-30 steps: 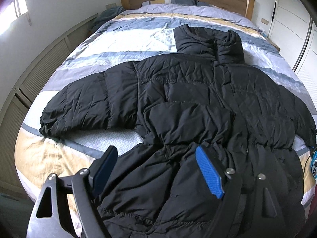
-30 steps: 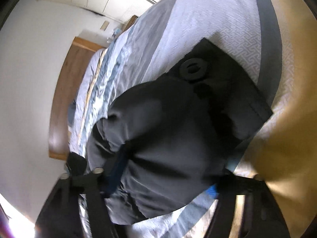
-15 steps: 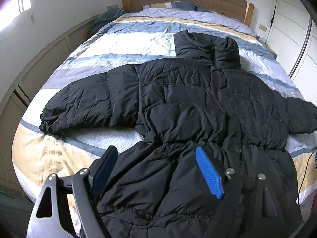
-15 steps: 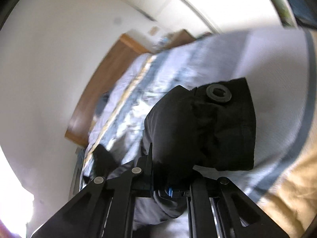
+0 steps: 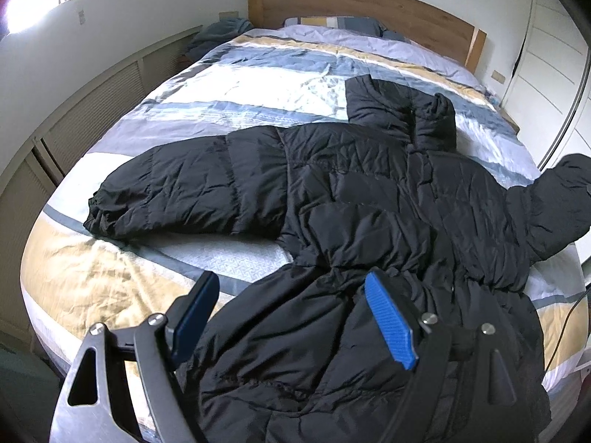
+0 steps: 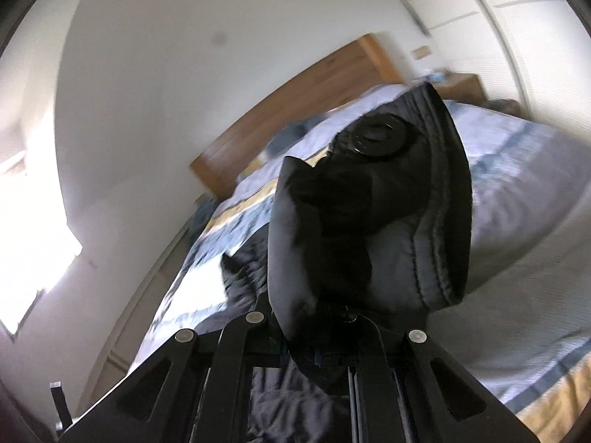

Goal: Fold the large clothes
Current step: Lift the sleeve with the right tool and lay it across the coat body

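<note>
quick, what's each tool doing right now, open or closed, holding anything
Left tool: open, holding nothing, over the black jacket on the bed.
Right tool: closed on the jacket's sleeve cuff, lifted off the bed.

The black quilted puffer jacket [image 5: 369, 229] covers the bed's near half; bare striped duvet [image 5: 258, 85] lies open toward eleven o'clock. At three o'clock a raised sleeve [image 5: 554, 206] blocks, seemingly.

No text, label, brand, number or sign can be read anywhere in either view.
</note>
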